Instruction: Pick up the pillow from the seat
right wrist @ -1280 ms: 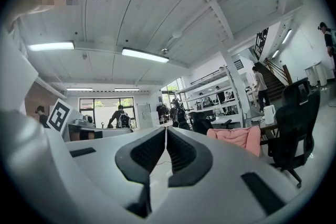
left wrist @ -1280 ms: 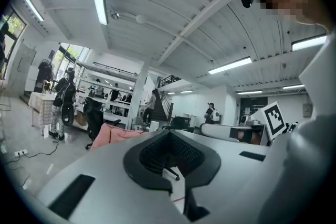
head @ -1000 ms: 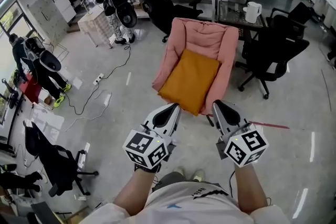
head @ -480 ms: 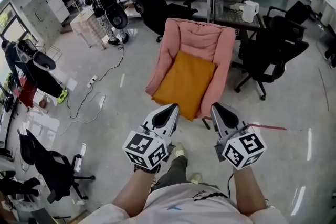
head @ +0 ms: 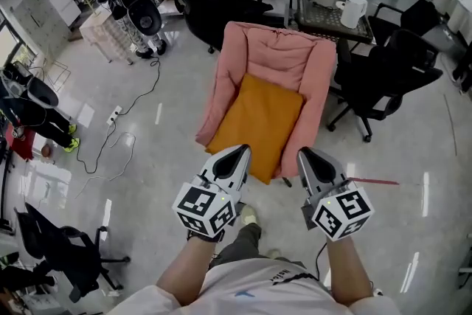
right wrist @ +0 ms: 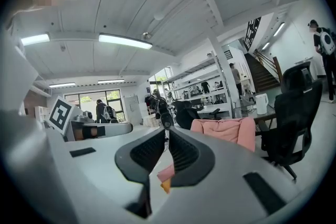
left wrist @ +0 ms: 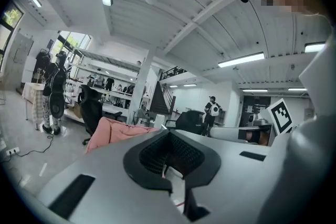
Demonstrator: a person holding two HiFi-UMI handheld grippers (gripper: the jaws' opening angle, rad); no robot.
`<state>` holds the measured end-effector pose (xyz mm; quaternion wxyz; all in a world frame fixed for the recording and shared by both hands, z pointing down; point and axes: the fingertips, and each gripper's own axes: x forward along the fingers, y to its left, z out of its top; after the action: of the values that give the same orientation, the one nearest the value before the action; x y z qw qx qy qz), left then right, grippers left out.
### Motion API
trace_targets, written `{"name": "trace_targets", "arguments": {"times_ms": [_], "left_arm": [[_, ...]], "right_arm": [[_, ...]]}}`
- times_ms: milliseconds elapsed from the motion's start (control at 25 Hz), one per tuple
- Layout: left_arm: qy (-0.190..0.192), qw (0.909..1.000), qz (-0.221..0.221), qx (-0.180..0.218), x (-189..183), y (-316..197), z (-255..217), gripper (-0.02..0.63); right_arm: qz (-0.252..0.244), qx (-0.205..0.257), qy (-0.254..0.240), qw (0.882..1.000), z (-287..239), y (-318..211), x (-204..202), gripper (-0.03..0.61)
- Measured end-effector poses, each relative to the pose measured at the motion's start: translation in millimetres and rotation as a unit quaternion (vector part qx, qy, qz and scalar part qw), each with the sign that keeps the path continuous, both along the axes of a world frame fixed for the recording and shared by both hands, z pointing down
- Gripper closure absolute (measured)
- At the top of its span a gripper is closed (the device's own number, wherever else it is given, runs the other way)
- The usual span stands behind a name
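Pink upholstered armchair [head: 274, 55] in the middle of a pale glossy floor [head: 147, 181], backrest toward the far side, open front toward the near side. Black office chair [head: 383, 77] close at its right, another [head: 210, 7] beyond its far left corner; nothing between the armchair's front and the two grippers. Glass worktop [head: 324, 18] far right, carrying a white kettle [head: 354, 11]. Black cable [head: 136, 103] looping across the floor at left.

On the seat, flat: orange pillow [head: 258, 125], rectangular, long axis running near to far and leaning a little, near end swung left, far end up against the backrest. Near corner reaching the seat's front edge.

Nearest, side by side and apart from the pillow: left gripper [head: 237, 156] and right gripper [head: 307, 158], both pointing far toward the armchair. Jaws clenched together on each, nothing between them.
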<state>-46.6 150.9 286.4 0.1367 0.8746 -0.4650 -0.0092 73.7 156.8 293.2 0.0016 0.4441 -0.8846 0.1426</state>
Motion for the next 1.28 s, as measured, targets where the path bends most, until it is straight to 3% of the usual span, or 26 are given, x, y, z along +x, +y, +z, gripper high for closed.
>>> {"name": "trace_targets", "arguments": {"times_ms": [320, 680, 1000, 1280], "left_arm": [[-0.008, 0.9992, 0.016, -0.034, -43, -108, 40, 0.603], [-0.031, 0.9964, 0.01, -0.079, -44, -211, 111, 0.603], [-0.051, 0.9879, -0.011, -0.146, -42, -312, 221, 0.598], [-0.075, 0.975, -0.055, -0.202, -60, -401, 327, 0.492]], "right_arm": [[0.04, -0.032, 0.013, 0.999, 28, -97, -29, 0.558], [0.072, -0.08, 0.028, 0.994, 96, -188, -15, 0.554], [0.094, -0.145, 0.036, 0.984, 200, -278, 16, 0.49], [0.12, -0.197, 0.06, 0.971, 303, -361, 43, 0.421]]}}
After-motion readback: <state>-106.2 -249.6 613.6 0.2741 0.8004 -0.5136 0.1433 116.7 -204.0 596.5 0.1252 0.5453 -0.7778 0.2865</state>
